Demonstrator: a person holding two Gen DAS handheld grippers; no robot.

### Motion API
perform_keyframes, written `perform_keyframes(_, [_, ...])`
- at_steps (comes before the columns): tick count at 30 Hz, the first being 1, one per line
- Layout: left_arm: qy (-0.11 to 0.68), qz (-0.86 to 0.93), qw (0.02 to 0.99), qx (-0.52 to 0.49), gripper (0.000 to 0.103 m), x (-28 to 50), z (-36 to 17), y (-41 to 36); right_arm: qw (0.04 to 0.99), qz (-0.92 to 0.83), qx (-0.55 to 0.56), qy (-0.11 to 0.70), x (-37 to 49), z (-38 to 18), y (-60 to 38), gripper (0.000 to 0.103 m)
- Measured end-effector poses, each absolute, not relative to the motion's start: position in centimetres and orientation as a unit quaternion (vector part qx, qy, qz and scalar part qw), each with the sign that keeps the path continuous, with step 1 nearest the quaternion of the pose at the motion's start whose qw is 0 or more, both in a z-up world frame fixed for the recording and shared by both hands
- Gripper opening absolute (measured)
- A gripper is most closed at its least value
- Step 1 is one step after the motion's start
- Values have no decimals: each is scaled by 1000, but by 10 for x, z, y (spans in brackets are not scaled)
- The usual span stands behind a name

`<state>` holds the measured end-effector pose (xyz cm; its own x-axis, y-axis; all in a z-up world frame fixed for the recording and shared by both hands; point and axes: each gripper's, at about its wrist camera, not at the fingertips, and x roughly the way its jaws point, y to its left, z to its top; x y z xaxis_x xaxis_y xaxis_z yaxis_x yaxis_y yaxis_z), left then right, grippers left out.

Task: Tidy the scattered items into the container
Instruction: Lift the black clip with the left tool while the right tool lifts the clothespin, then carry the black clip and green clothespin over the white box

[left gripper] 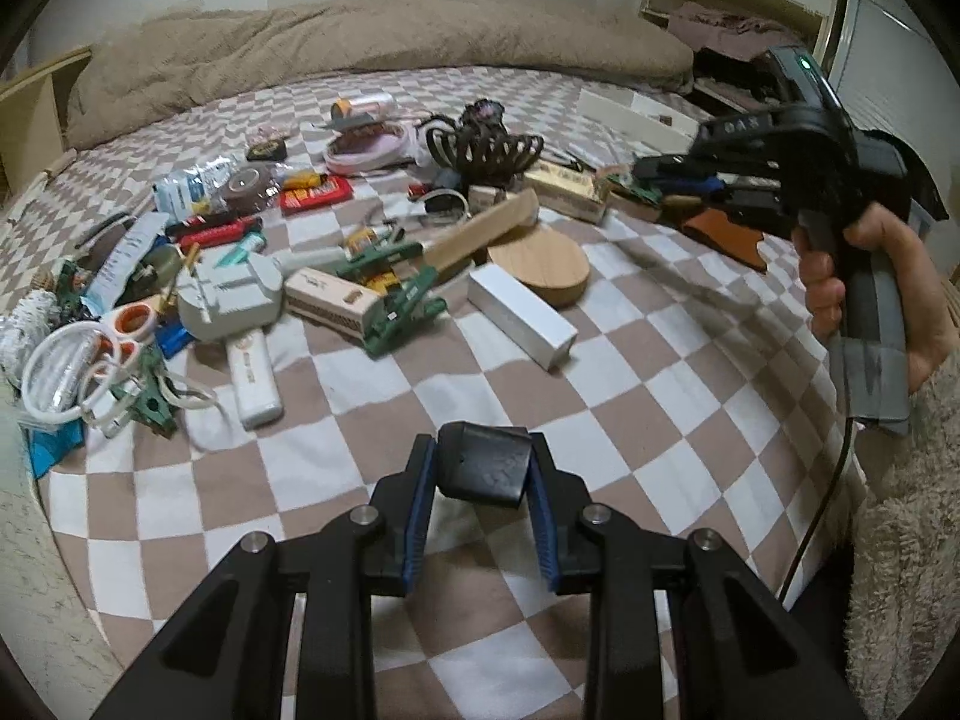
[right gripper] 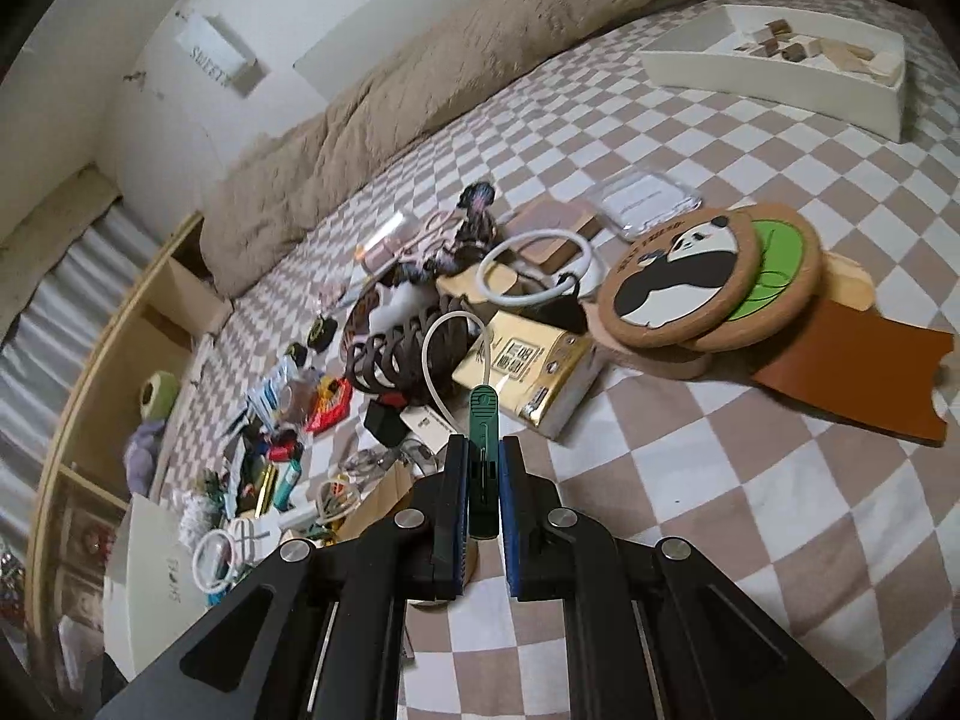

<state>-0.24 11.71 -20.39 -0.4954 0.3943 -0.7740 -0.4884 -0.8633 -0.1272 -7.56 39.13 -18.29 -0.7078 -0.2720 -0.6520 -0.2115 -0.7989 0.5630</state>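
My left gripper [left gripper: 483,474] is shut on a small black case [left gripper: 485,465] and holds it above the checkered bedspread [left gripper: 630,396]. My right gripper [right gripper: 482,468] is shut on a green clip [right gripper: 483,438] with a white cable loop [right gripper: 435,360] hanging from its tip; it also shows in the left wrist view [left gripper: 660,177], held high at the right. The white container [right gripper: 774,81] stands at the far right of the bed with several wooden blocks inside. Scattered items lie in a heap across the bed's middle [left gripper: 360,240].
A panda coaster [right gripper: 678,282], a green coaster [right gripper: 780,264], a brown leather piece [right gripper: 852,378], a gold box [right gripper: 528,372], a dark claw clip [right gripper: 408,354], a white box [left gripper: 519,315] and a round wooden lid [left gripper: 546,261] lie on the bed. A beige duvet [left gripper: 360,54] lines the far edge.
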Motion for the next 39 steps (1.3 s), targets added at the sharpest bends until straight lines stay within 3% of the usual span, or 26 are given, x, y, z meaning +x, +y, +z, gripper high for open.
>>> perform_keyframes(10, [42, 894, 231, -382, 29, -11, -167, 100, 21, -886, 308, -347, -50, -148, 410, 10])
perform_keyframes(22, [21, 922, 213, -322, 29, -24, -112, 82, 35, -915, 233, -328, -26, -106, 399, 10])
perform_keyframes(39, [-13, 962, 153, -228, 29, -38, -25, 45, 54, -915, 247, -315, -30, -111, 373, 10])
